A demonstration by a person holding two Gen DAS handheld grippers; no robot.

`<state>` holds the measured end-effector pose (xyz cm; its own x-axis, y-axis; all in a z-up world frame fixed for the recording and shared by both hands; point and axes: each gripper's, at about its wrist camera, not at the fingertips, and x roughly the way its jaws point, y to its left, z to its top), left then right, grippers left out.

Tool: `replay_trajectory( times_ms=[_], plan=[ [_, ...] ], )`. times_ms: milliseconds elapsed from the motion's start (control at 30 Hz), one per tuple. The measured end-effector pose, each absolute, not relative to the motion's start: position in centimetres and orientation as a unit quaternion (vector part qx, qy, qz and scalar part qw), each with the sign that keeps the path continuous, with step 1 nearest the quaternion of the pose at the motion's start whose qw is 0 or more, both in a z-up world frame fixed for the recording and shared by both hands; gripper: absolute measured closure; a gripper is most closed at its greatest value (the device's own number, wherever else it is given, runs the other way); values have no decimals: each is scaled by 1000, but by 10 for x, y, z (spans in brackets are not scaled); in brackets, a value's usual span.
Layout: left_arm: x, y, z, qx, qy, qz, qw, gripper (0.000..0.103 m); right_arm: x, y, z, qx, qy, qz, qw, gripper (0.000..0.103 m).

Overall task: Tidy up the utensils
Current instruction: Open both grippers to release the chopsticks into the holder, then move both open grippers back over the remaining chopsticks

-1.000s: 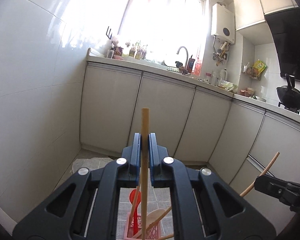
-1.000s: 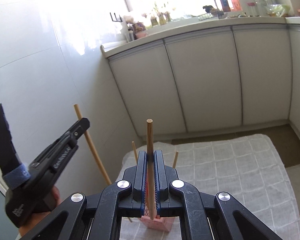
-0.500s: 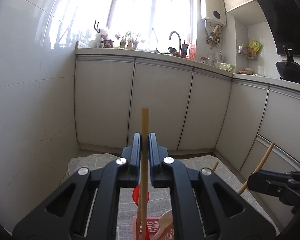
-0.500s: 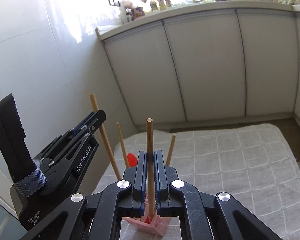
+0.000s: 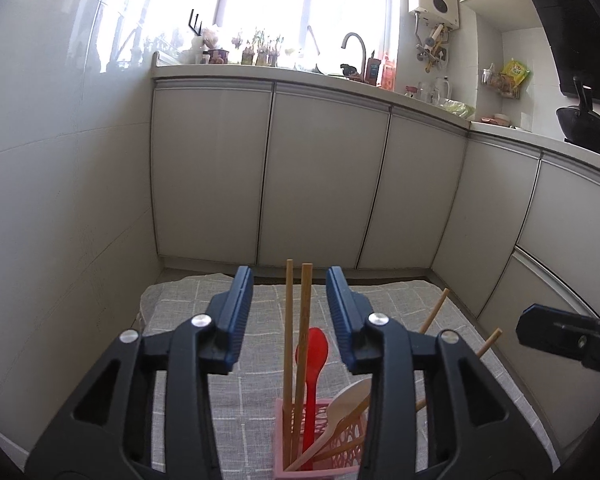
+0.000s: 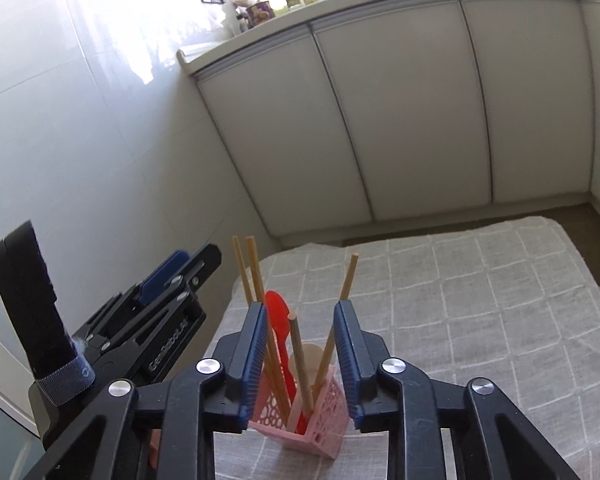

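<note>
A pink lattice holder (image 5: pixel 324 436) (image 6: pixel 324 420) stands on a grey checked cloth (image 5: pixel 384 308) (image 6: pixel 460 300). It holds a red spoon (image 5: pixel 313 350) (image 6: pixel 278 308), a beige spoon (image 5: pixel 350 402) and several wooden chopsticks. My left gripper (image 5: pixel 288 276) is just above it and its jaws are opening. Two upright chopsticks (image 5: pixel 297 320) stand free between its pads. The jaws of my right gripper (image 6: pixel 299 308) are opening too. Two leaning chopsticks (image 6: pixel 298 356) stand between its pads untouched. Each view shows the other gripper beside the holder (image 6: pixel 172 280) (image 5: pixel 560 338).
White cabinet doors (image 5: pixel 324 176) (image 6: pixel 400 120) run behind the cloth-covered table, and a white tiled wall (image 5: pixel 60 200) closes the left side. The countertop above carries a tap (image 5: pixel 354 46), bottles and a black wok (image 5: pixel 586 130) at the far right.
Both grippers came down over the holder and went from shut to open. Each let go of its chopstick, and the chopsticks now stand in the pink holder.
</note>
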<state>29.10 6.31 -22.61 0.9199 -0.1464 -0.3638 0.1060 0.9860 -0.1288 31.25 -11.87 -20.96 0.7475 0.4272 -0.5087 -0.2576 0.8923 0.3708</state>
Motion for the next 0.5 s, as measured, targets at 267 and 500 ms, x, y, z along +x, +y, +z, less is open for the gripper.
replay_trajectory(
  times_ms=[267, 500],
  plan=[
    [257, 76, -224, -54, 256, -61, 963, 27, 281, -139, -187, 137, 312, 171, 925, 41],
    [227, 78, -231, -62, 332, -82, 938, 17, 243, -159, -195, 128, 348, 147, 917, 32]
  ],
)
